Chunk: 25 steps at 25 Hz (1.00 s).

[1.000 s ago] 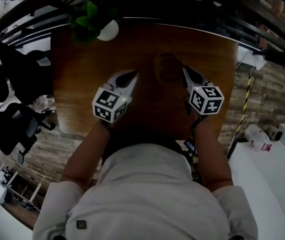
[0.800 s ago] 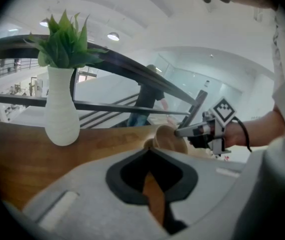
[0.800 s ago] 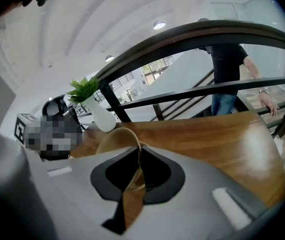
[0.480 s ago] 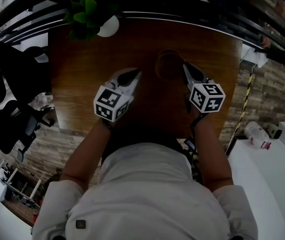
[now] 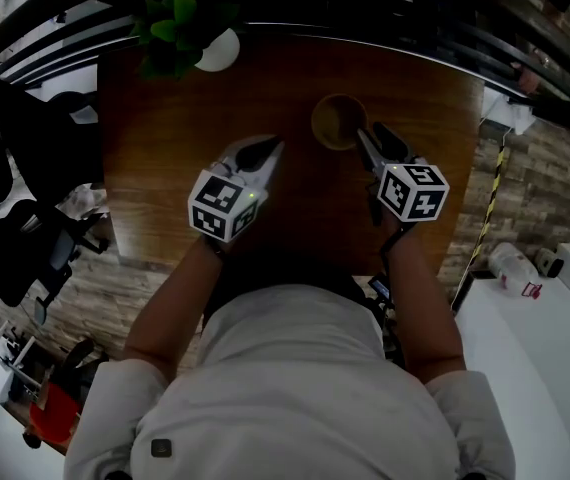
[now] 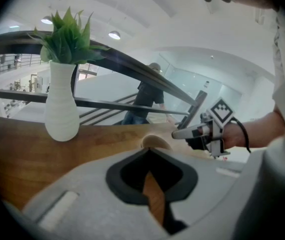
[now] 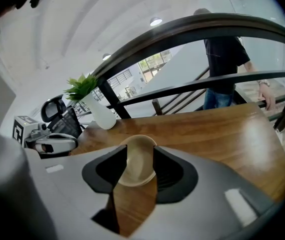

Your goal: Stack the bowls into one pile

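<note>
A tan wooden bowl [image 5: 339, 121] sits upright on the brown table [image 5: 165, 168], right of centre; whether others nest inside it I cannot tell. My right gripper [image 5: 373, 136] is just right of the bowl's near edge. Its jaws have just been opening and now stand apart. In the right gripper view the bowl [image 7: 136, 166] shows in the gap of the right gripper [image 7: 138, 149], with no pad pressing it. My left gripper [image 5: 270, 150] hovers left of the bowl, shut and empty. In the left gripper view the bowl [image 6: 155, 142] peeks out behind the left gripper [image 6: 150, 151].
A white vase with a green plant [image 5: 205, 53] stands at the table's far left corner. A dark railing [image 7: 207, 31] runs behind the far edge, with a person [image 7: 222, 54] beyond it. Office chairs [image 5: 25, 238] stand left of the table.
The right gripper's jaws have opened and let go of the bowl's rim, and the bowl now rests on the table. The left gripper has stayed put.
</note>
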### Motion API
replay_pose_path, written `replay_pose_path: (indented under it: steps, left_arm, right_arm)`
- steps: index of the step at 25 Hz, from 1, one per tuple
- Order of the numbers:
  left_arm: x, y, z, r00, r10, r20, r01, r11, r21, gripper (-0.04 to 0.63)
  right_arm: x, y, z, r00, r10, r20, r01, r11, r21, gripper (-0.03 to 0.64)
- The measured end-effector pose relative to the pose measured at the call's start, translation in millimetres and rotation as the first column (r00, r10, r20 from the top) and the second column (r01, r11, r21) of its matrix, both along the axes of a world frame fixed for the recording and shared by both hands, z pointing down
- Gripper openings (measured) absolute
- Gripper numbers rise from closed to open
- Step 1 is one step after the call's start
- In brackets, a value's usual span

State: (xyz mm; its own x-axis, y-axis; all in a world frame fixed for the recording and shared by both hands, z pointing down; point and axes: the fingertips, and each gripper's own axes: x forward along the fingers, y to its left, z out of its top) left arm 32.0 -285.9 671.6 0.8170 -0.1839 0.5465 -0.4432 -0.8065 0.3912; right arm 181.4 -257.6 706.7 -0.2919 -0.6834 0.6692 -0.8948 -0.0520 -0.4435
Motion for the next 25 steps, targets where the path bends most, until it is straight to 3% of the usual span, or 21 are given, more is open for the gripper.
replay_pose_path:
  steps: [6,10,17,25]
  left_arm:
    - [-0.3,9.1,-11.8,1.0,0.004,-0.004,-0.004,1.0,0.012,0.005]
    - [-0.8,14.3,-26.7,1.0,0.003,-0.014,-0.003,0.999,0.034,0.005]
    - [1.2,27.2,-71.9,0.999,0.014,-0.038,-0.01,0.994,0.107,0.005]
    - [-8.3,60.1,-128.6,0.997,0.015,-0.081,0.001,0.981,0.192,0.005]
  right_arm:
    - [-3.9,8.0,-13.9,1.0,-0.012,-0.002,0.012,1.0,0.011,0.167]
    - [-7.3,15.3,-29.2,1.0,-0.022,-0.019,0.023,0.999,0.032,0.127]
    - [0.9,35.5,-83.7,0.996,0.021,-0.083,-0.009,0.991,0.135,0.017]
    - [-12.1,71.9,-147.6,0.993,0.007,-0.115,0.02,0.972,0.235,0.008]
